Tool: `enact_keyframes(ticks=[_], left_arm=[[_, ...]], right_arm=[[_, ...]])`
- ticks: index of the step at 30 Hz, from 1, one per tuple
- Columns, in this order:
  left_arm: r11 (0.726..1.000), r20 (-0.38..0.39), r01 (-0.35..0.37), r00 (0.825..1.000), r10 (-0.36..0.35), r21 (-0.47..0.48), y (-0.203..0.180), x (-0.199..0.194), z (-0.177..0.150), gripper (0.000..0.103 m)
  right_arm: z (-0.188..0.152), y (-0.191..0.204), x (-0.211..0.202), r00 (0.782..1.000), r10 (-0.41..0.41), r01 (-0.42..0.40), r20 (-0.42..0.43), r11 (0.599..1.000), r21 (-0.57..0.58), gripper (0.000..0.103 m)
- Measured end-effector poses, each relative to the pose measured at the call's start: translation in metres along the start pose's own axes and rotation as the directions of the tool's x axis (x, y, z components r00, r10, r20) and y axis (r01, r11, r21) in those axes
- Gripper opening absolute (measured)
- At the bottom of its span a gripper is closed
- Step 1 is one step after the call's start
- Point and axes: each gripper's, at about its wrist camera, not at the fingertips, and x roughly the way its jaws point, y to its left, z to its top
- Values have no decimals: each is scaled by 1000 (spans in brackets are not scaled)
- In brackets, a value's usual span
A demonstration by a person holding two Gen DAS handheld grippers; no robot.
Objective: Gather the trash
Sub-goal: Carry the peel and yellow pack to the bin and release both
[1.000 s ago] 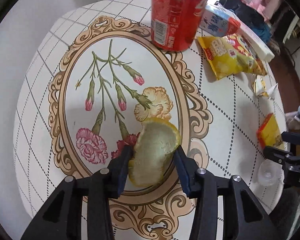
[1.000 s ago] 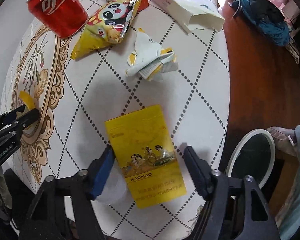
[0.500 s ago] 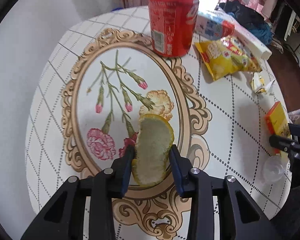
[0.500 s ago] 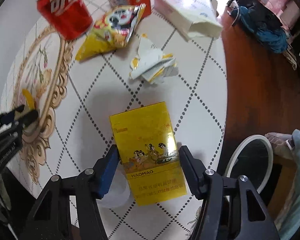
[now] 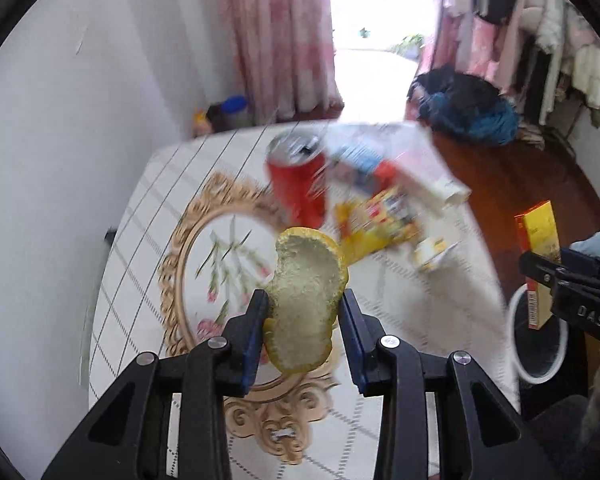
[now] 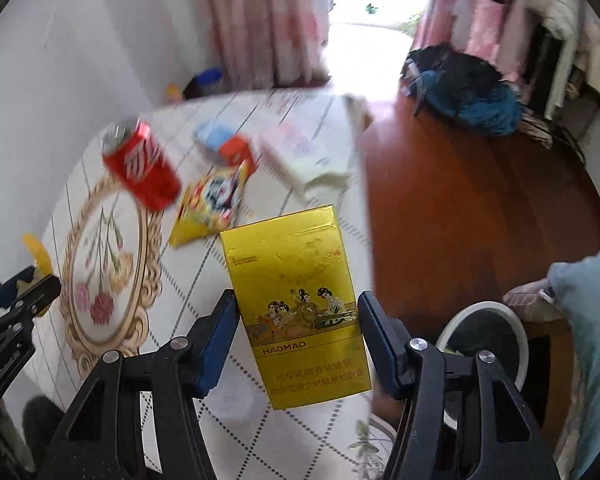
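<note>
My left gripper (image 5: pixel 303 312) is shut on a piece of yellow fruit peel (image 5: pixel 306 300), held up above the patterned table (image 5: pixel 404 320). In the right wrist view my right gripper (image 6: pixel 296 320) is shut on a yellow cigarette box (image 6: pixel 300 304), also lifted off the table. That box (image 5: pixel 538 248) and the right gripper (image 5: pixel 572 284) show at the right edge of the left wrist view. On the table stand a red soda can (image 6: pixel 142 164), a yellow snack bag (image 6: pixel 212 204), a small blue and orange carton (image 6: pixel 230 144) and a pale open box (image 6: pixel 312 156).
A white-rimmed bin (image 6: pixel 484 344) with a dark liner stands on the brown floor (image 6: pixel 460 208) right of the table. A crumpled wrapper (image 5: pixel 432 250) lies near the table's right edge. A pile of dark and blue clothes (image 6: pixel 468 92) lies farther back. A light blue sleeve (image 6: pixel 588 304) is at the right.
Both grippers closed on their items and rose off the table, tilting up so the room beyond came into view. The peel and the cigarette box went up with them.
</note>
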Motion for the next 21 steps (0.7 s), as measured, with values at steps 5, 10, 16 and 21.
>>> enact_keyframes(ticks=[5,10,16,21], left_arm=[[995,63,81,994,-85,58,-52,-32,19,32],[971,60,202,976,-211,129,-124,-39,30,32],[901,-83,403,915,-394,164,-219,-7,34,32],[810,-297,574,799,-523,117,-297,47,30,32]], right_arm=[[-3,-50,-36,995,-33,24,90,995,102,63],[-19,-119,-70,988,-92,66,120,976,209,63],[-62,-212,-80,985,-165,136,57,931,338,62],[-102,-275,-50,984,-173,179,-53,890,420,62]])
